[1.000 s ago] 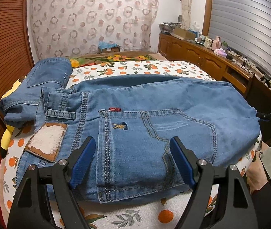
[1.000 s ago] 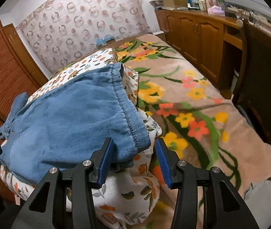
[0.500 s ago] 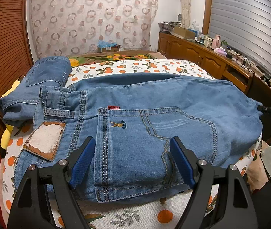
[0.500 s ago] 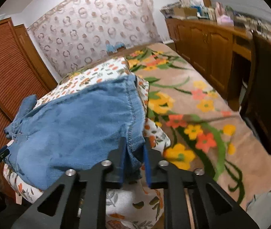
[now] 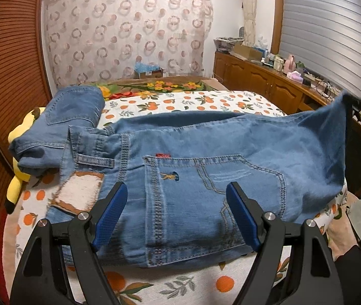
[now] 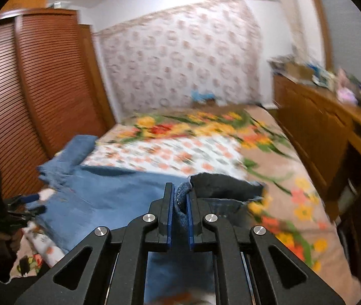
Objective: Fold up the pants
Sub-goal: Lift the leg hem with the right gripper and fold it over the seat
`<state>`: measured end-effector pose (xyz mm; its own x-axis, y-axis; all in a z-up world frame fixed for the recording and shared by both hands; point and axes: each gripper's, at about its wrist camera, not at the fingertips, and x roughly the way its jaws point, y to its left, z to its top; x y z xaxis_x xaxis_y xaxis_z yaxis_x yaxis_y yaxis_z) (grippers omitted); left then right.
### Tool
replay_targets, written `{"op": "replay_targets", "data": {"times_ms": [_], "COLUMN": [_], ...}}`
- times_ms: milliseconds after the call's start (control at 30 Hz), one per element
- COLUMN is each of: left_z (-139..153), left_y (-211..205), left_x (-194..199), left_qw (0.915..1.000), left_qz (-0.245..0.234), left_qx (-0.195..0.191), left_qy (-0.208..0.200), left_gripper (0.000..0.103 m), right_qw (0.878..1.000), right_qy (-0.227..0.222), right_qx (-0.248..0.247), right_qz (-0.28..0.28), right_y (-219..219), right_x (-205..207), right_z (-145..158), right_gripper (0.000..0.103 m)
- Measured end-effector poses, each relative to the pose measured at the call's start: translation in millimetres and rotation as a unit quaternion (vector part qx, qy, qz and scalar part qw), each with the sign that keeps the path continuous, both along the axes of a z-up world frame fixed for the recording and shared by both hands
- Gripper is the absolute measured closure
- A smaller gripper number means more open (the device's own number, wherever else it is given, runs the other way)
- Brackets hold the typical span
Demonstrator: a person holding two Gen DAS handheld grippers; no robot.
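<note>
A: Where are the jeans [image 5: 205,167]?

B: Spread across the orange-print bedsheet [image 5: 195,101], waistband towards the wooden slatted wardrobe [image 5: 0,81]. The back pocket [image 5: 213,203] faces up, and a leather patch [image 5: 78,193] sits by the waist. One leg is folded back near a yellow plush toy [image 5: 19,178].

A: And the left gripper [image 5: 177,213]?

B: It hovers over the pocket with its blue pads [image 5: 110,209] standing wide apart, nothing pinched between them.

A: The right gripper [image 6: 179,213]?

B: Its jaws are closing on the hem of the jeans' leg, and denim is squeezed between the pads. From the left wrist view, that end of the leg hangs lifted off the bed at the right edge. The right wrist view is blurred.

A: Anything else?

B: A floral blanket [image 6: 269,152] beyond the sheet, and a cluttered wooden sideboard [image 5: 269,89].
</note>
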<state>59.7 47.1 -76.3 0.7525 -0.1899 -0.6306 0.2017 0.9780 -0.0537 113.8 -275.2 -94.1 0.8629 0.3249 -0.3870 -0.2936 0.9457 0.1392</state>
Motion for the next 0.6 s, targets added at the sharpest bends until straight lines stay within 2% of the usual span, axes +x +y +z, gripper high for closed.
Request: {"op": "replay_targets", "data": {"times_ms": [167,300,467,600], "left_z": [9.7,16.9,24.2,23.9], "left_y": [14.8,29.8,49.0,61.9], "left_x": [-6.2,-12.0,-19.8,-23.2], "left_qw": [0.9999,0.9995,0.9988,0.9984], "left_qz": [0.011,0.024,0.039,0.049], "left_qx": [0.002,0.003,0.003,0.002], "left_qy": [-0.012,-0.02,-0.03,-0.03], "left_gripper": [0.022,0.022,0.022,0.022], "right_qw": [0.996,0.988,0.978,0.973], "right_qy": [-0.034,-0.052,-0.055,-0.033], "right_qx": [-0.029,-0.055,-0.065,-0.063], "right_qz": [0.078,0.137,0.191,0.219], "right_y": [67.5,123.5,176.3,191.3], "right_x": [10.3,21.6,39.8,66.7], "right_z": [29.4,44.2,49.3,41.6], "right_gripper": [0.095,0.096,0.096,0.096]}}
